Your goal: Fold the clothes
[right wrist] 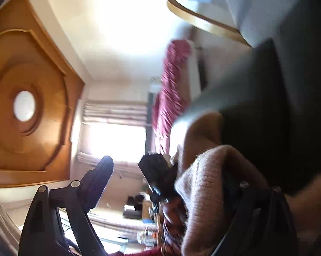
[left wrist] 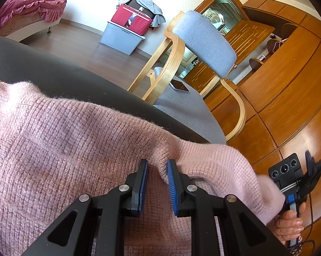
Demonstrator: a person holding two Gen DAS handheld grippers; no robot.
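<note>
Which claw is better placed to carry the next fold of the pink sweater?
Probably left: the left claw already pinches the pink sweater; the right claw is wide open, gripping nothing.

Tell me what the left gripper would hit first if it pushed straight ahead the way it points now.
Most likely the pink knit sweater: the left gripper aims down into it, a ridge of knit already between its fingers. Beyond lies the dark cushioned surface; depth is hard to judge.
</note>
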